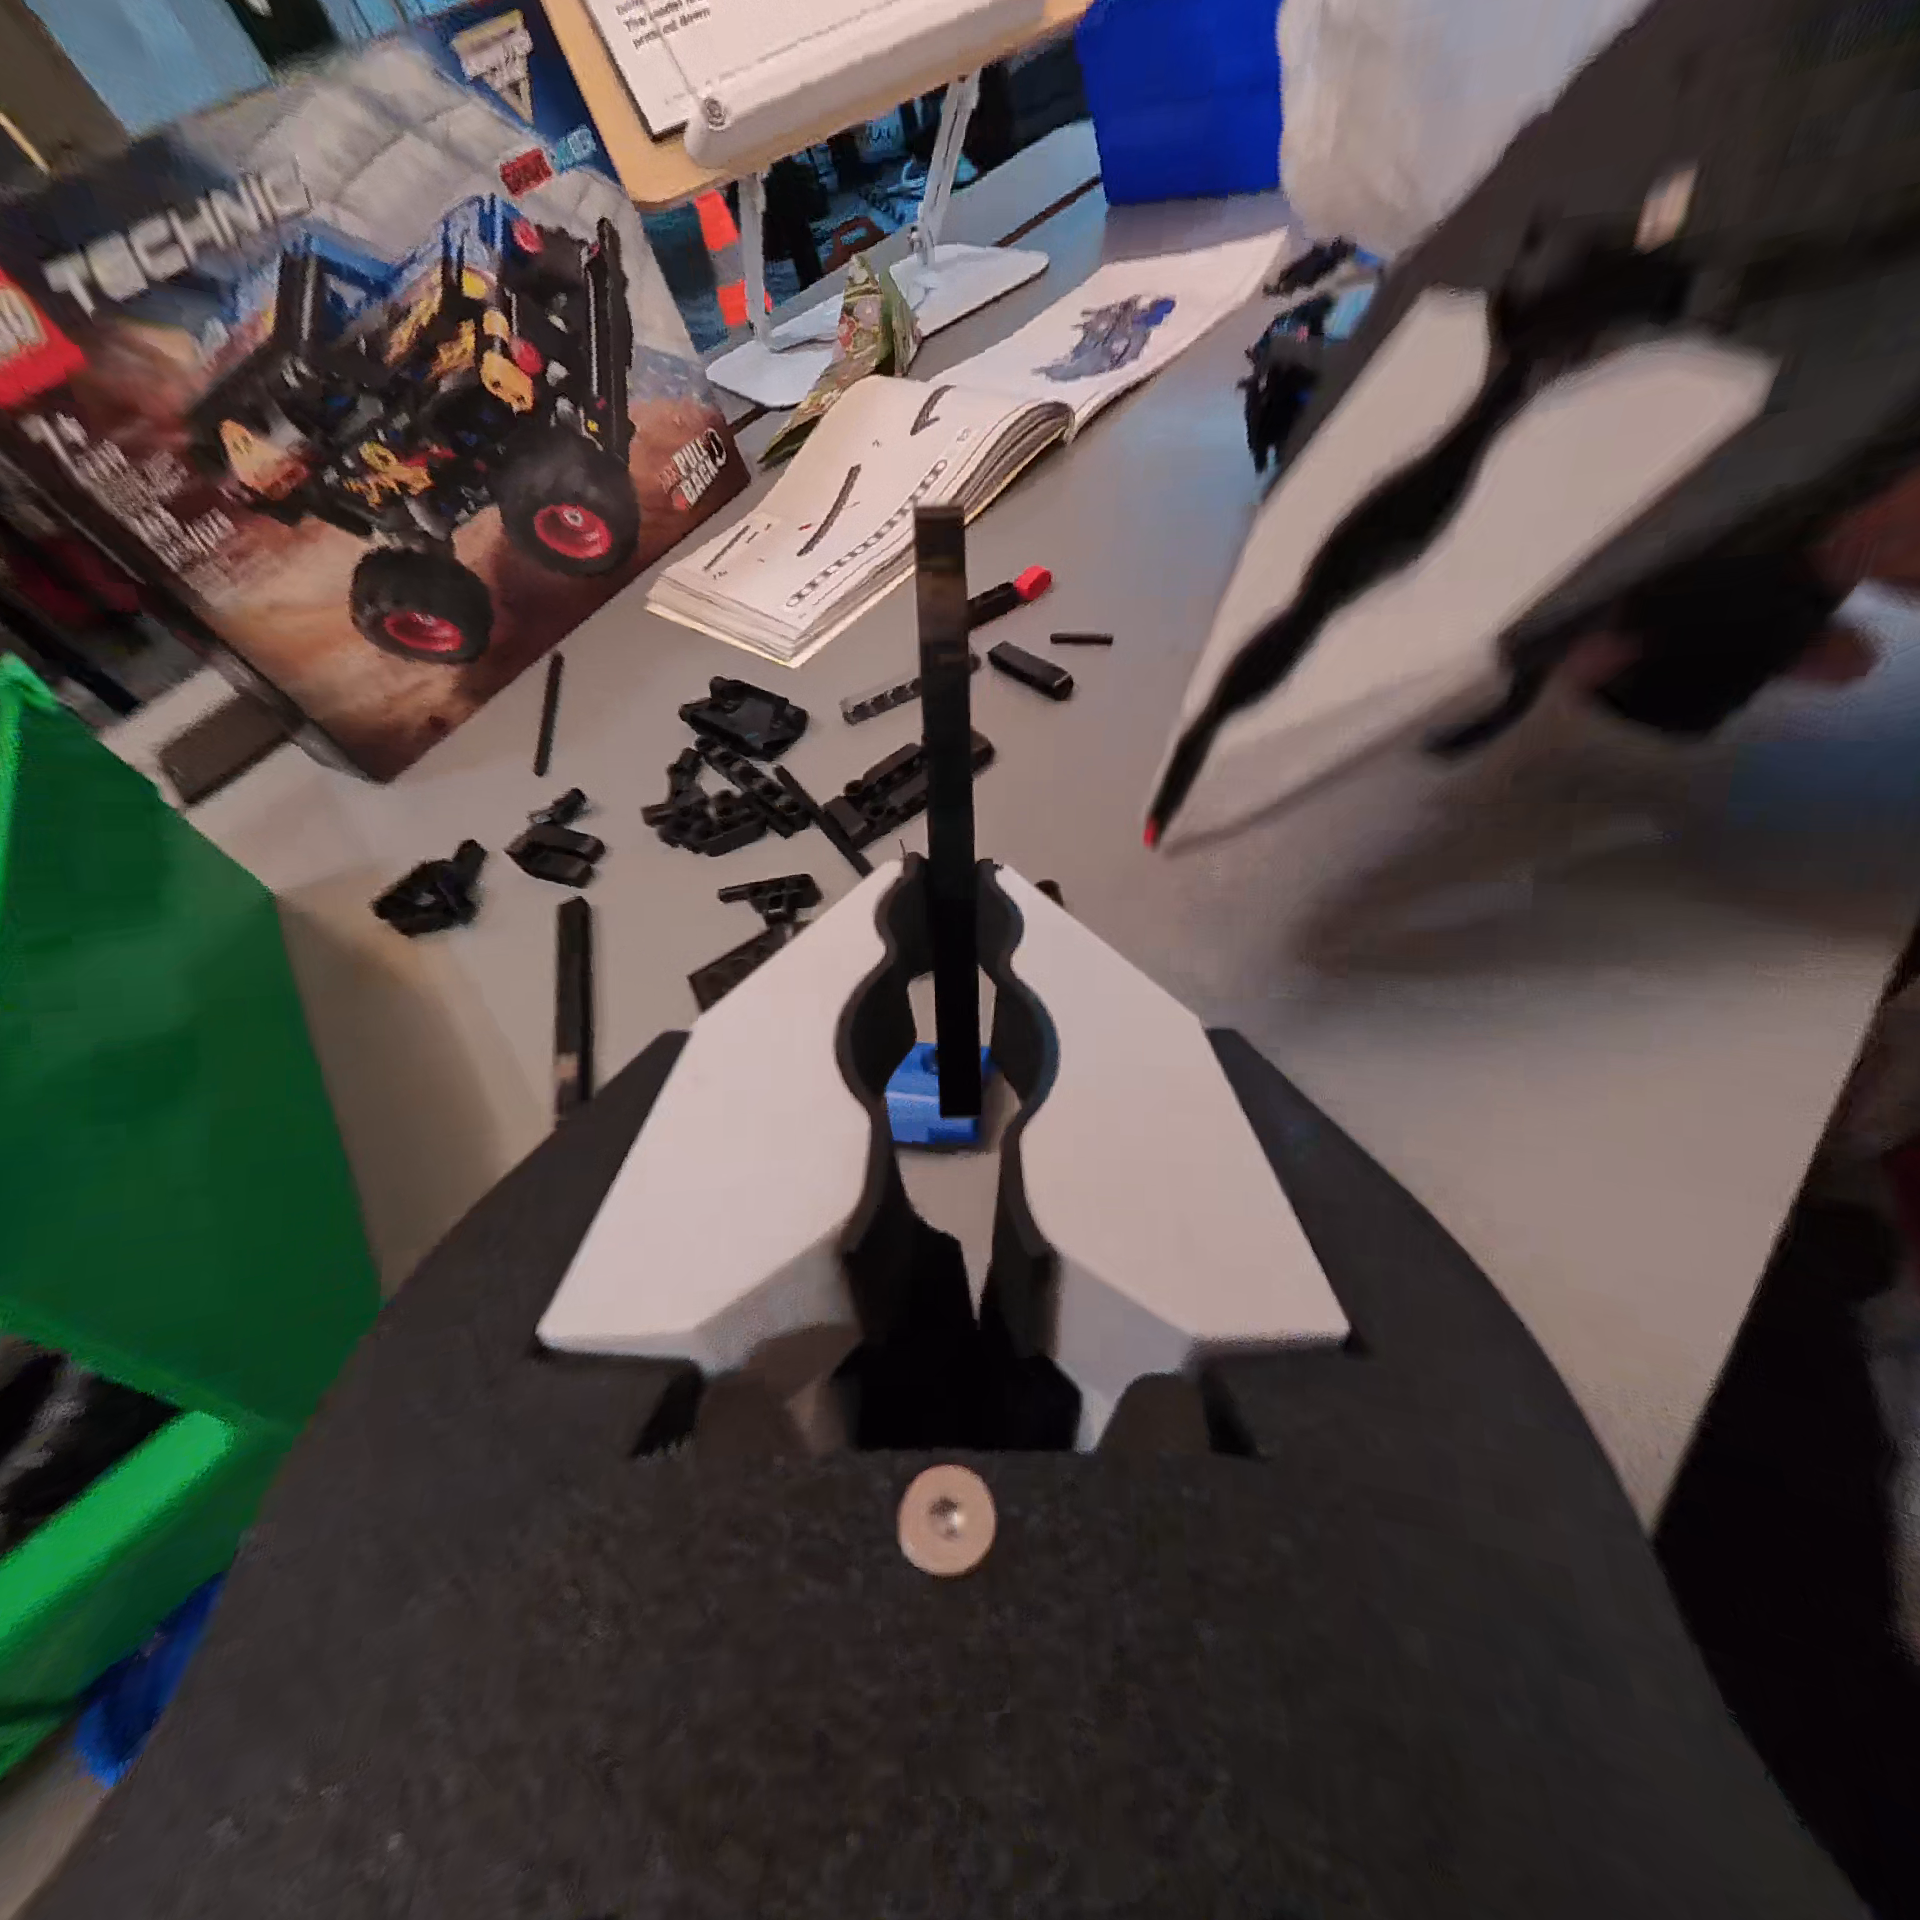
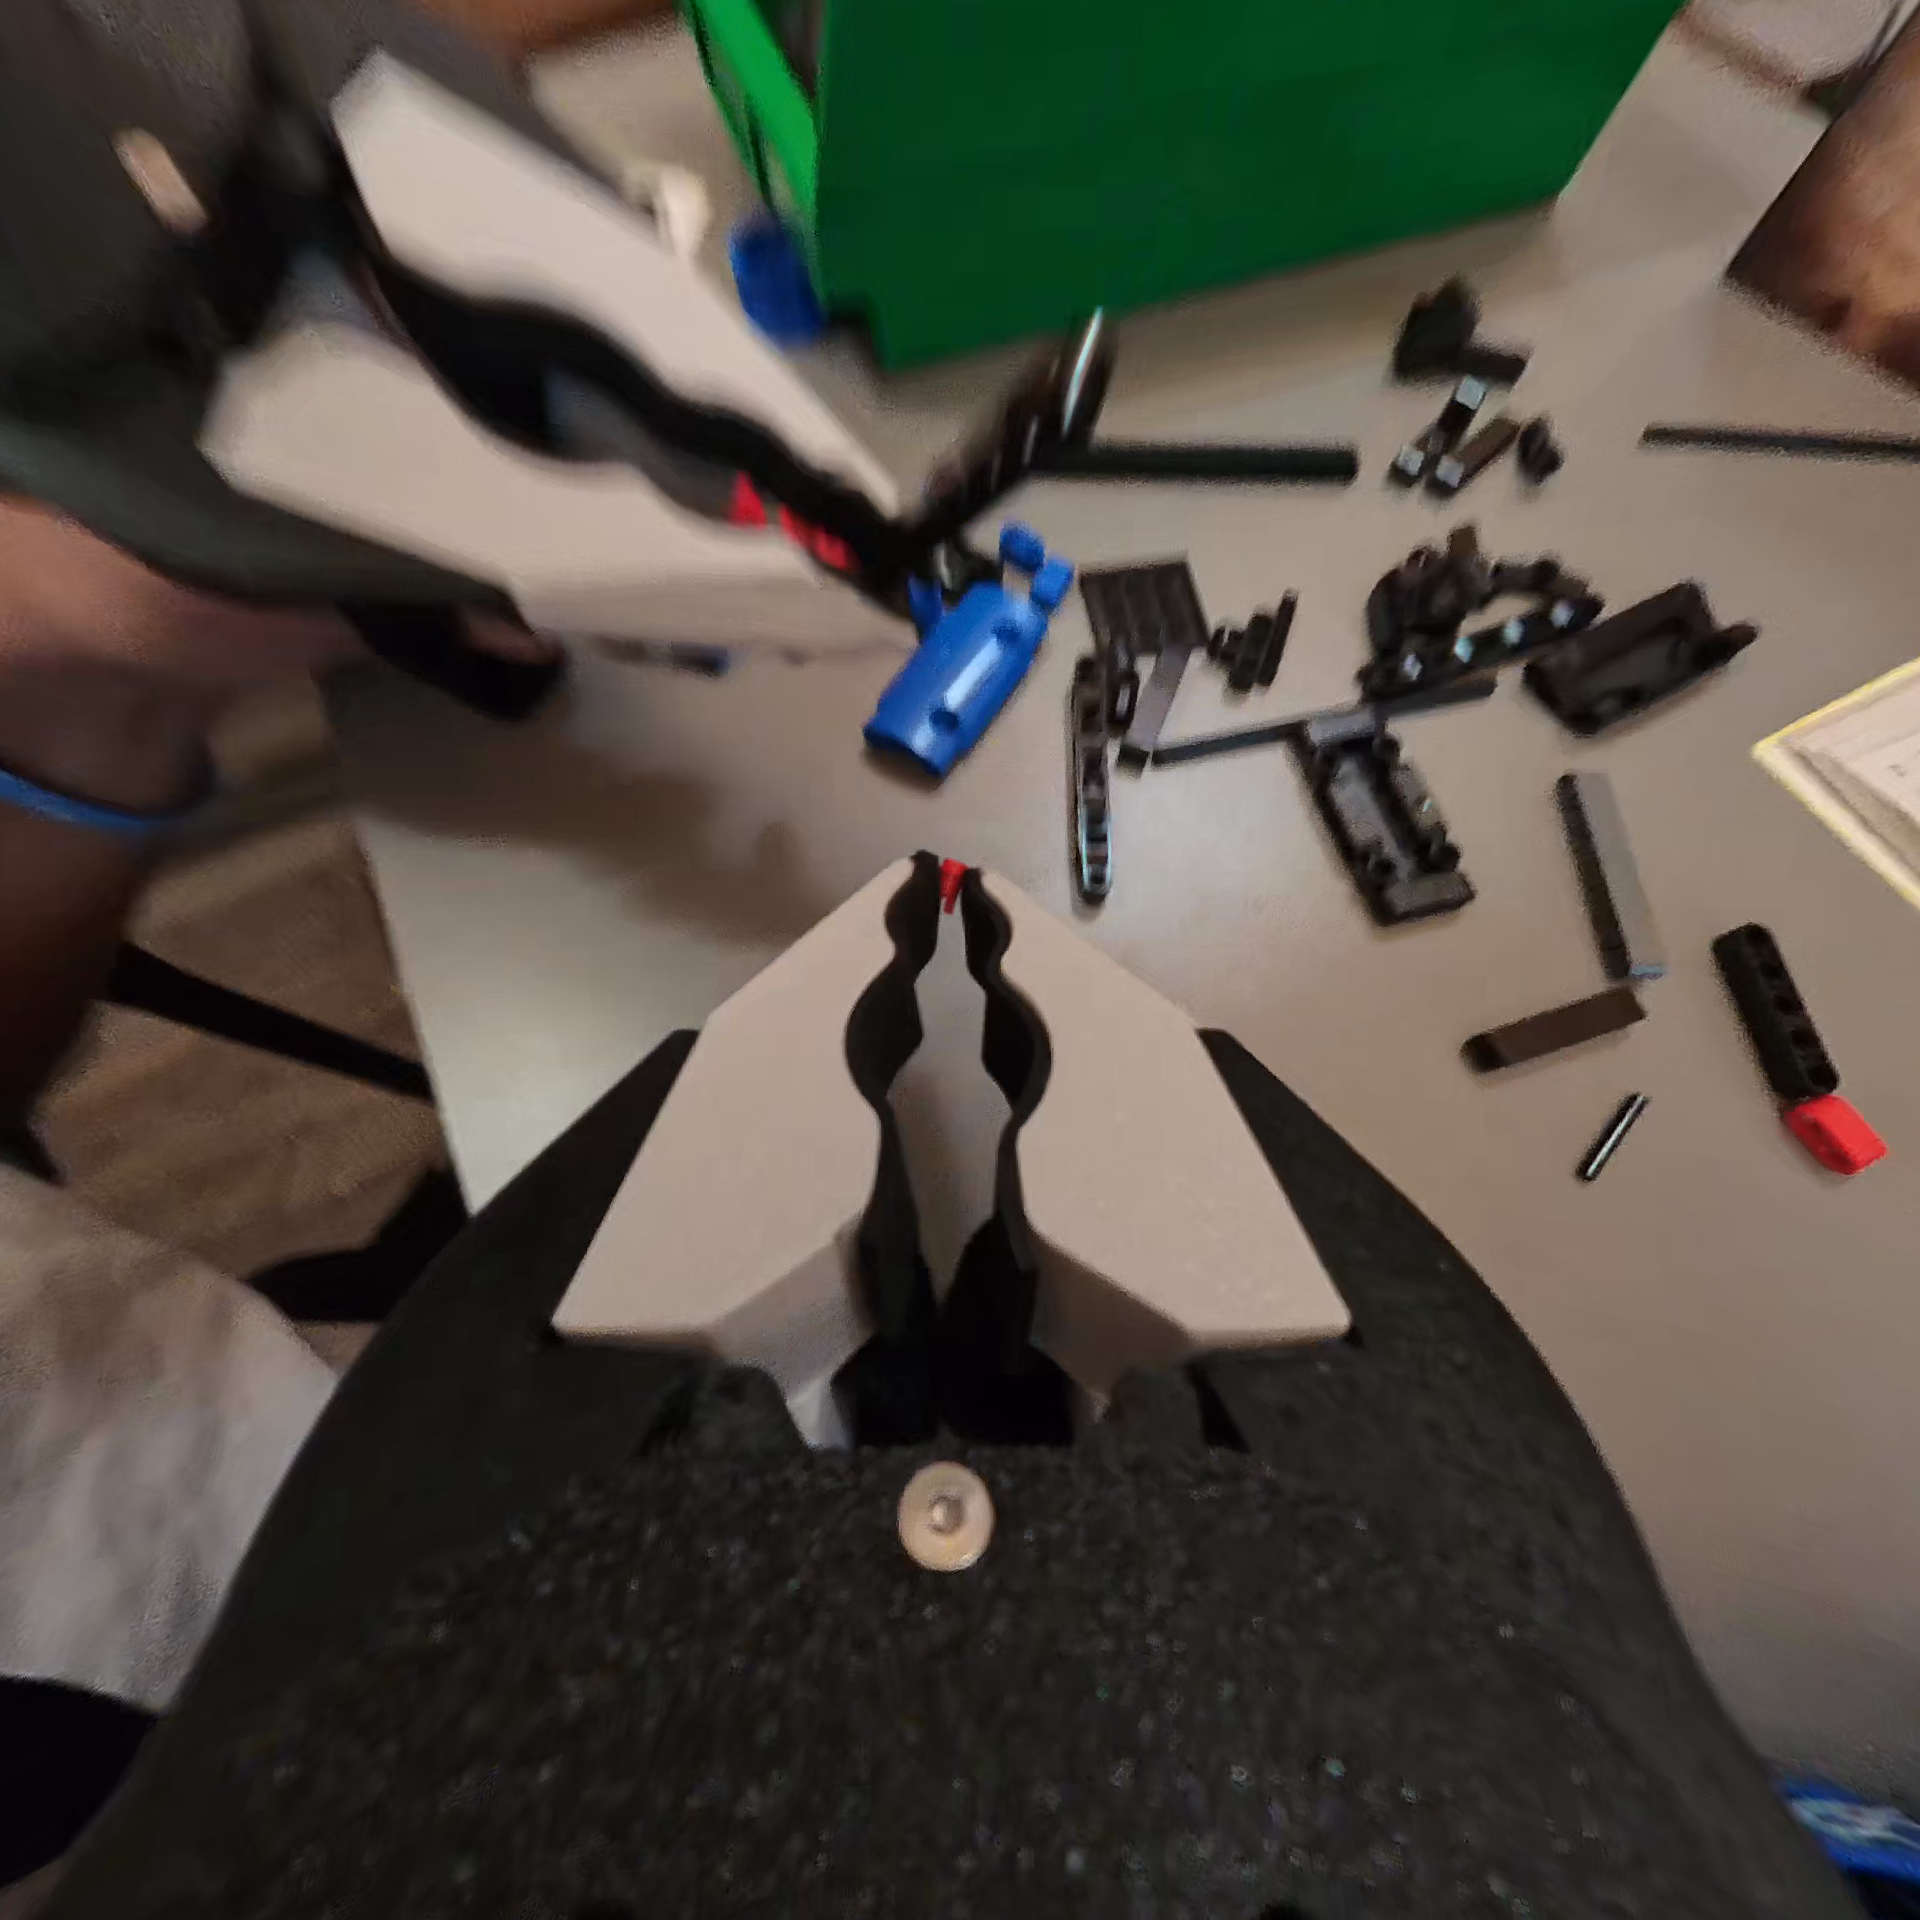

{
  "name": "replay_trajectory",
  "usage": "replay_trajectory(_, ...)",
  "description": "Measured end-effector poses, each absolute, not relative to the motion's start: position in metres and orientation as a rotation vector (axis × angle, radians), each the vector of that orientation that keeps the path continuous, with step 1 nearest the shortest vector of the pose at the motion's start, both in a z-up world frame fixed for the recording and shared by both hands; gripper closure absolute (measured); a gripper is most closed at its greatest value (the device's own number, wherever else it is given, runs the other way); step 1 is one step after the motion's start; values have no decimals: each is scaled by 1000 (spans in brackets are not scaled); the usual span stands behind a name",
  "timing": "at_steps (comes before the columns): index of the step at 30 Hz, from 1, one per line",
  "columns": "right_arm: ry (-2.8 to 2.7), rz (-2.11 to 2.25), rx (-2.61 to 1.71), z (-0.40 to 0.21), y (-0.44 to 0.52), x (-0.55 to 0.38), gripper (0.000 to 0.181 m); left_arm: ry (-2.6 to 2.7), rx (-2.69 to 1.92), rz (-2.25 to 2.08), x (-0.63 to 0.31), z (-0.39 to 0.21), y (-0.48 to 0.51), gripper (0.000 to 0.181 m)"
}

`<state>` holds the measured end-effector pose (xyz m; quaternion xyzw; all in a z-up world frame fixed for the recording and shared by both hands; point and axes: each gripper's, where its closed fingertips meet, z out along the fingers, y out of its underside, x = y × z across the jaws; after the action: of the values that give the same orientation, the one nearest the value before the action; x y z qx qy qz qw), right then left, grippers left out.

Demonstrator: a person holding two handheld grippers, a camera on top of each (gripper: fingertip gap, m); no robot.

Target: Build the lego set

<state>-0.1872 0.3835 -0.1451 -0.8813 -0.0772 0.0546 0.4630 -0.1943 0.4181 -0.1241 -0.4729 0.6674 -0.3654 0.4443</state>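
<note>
left hand-held gripper (image 1: 948, 883) closed on long thin black lego beam (image 1: 948, 727), upright, w/ small blue lego block (image 1: 920, 1112) below. right hand-held gripper (image 2: 940, 878) nearly closed, pinching tiny red lego pin (image 2: 950, 883). loose black lego parts (image 2: 1455, 644) on grey surface (image 2: 1247, 1195), far right.

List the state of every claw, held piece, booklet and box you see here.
left claw: shut on black beam
black beam: upright, gripped
right claw: shut on red pin
red pin: pinched at the tips
instruction booklet: lying open
set box: standing, leaning back
</note>
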Motion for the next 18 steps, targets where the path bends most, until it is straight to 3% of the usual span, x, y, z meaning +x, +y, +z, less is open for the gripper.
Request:
replay_trajectory(7, -133, 223, -1849, -65, 373, -181, 178, 1744, -727, -254, -184, -137, 413, 175)
replay_trajectory(18, -169, 265, -2040, -108, 378, -183, 177, 1713, -438, -120, -175, -121, 382, 176)
